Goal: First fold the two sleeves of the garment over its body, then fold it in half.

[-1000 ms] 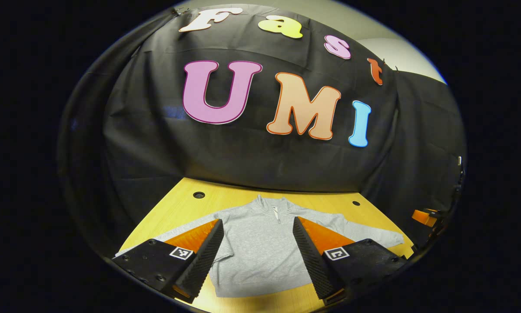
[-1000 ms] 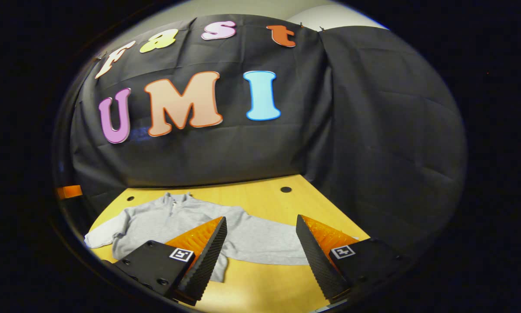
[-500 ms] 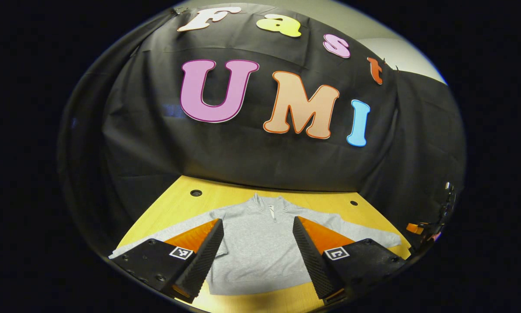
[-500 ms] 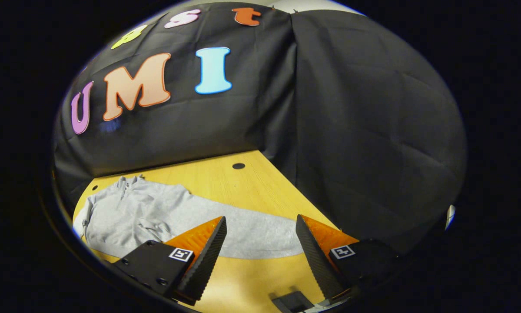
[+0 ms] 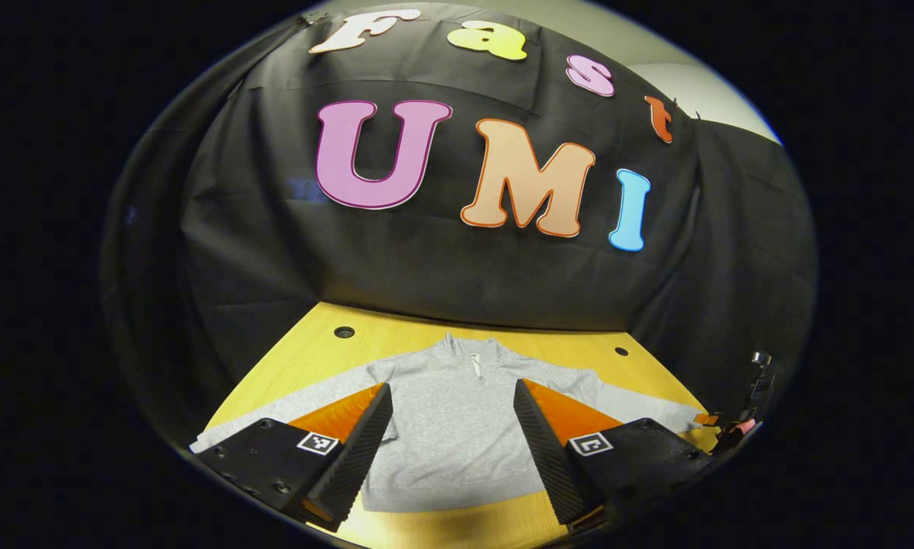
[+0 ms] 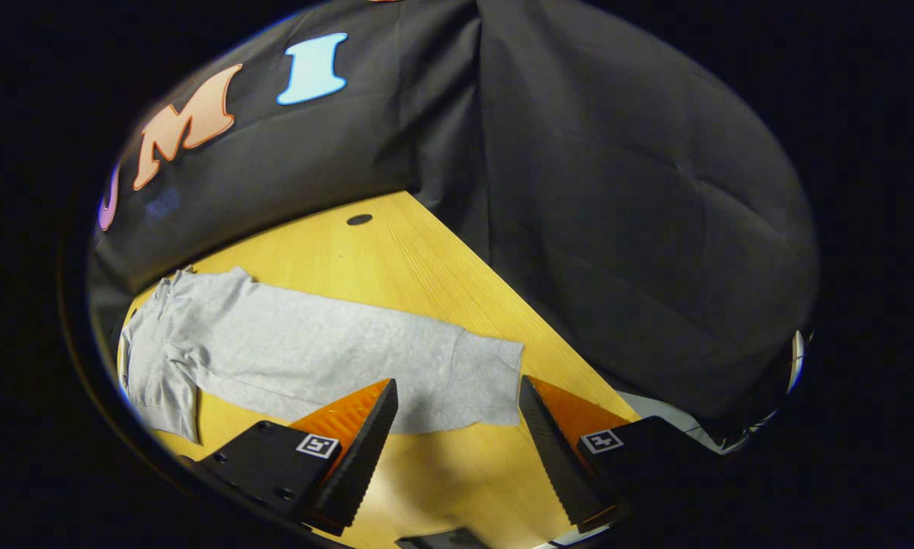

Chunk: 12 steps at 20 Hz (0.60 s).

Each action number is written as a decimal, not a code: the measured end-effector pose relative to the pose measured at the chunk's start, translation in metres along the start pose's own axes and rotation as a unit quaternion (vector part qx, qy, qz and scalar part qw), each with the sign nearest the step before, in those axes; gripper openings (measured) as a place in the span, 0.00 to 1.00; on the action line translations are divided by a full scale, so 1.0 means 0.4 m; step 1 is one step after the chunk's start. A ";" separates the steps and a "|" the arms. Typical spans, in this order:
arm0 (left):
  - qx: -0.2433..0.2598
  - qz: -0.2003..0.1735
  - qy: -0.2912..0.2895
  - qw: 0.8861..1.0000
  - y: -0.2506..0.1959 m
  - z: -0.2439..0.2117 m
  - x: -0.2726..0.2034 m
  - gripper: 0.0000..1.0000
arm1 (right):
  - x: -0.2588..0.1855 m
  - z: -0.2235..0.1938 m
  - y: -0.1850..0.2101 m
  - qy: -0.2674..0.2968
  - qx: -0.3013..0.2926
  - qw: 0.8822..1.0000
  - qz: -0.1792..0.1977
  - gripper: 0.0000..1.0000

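Right gripper view: garment (image 6: 304, 354) flat on worktop (image 6: 426, 259), sleeve cuff (image 6: 487, 385) at lower centre between gaping right tongs (image 6: 457, 442). Left tongs (image 5: 453, 442) gaping over body, lower centre. Risk: shallow pinch, cuff slips mid-fold

The left gripper view faces the garment (image 5: 445, 427) squarely from its hem; the right gripper view looks down close beside its sleeve cuff (image 6: 487, 381). Both share the table (image 5: 312, 358).

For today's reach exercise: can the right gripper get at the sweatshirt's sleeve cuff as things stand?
Probably yes: the right gripper is open, the sleeve cuff lies flat just ahead between its fingers, nothing on the table between.
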<state>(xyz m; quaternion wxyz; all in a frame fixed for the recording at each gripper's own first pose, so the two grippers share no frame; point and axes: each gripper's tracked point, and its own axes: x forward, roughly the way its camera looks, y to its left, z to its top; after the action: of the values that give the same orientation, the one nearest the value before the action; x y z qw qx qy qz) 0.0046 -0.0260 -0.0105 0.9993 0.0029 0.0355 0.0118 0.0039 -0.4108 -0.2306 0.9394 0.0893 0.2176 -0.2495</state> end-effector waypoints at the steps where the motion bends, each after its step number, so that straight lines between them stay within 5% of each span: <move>1: 0.000 0.000 0.001 1.000 -0.002 -0.004 -0.002 0.93 | 0.009 -0.003 -0.003 0.005 0.004 1.000 -0.001 0.99; 10: -0.014 -0.003 0.012 1.000 -0.018 -0.024 0.001 0.93 | 0.043 -0.043 0.019 0.039 -0.021 0.999 0.018 0.94; 12: -0.017 -0.008 0.014 1.000 -0.026 -0.029 0.004 0.93 | 0.043 -0.045 0.031 0.044 -0.027 0.998 0.026 0.78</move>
<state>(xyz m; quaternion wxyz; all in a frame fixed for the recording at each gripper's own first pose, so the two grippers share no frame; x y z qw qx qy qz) 0.0056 -0.0362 -0.0224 0.9987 -0.0147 0.0489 0.0048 0.0172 -0.4025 -0.2538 0.9370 0.0809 0.2629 -0.2151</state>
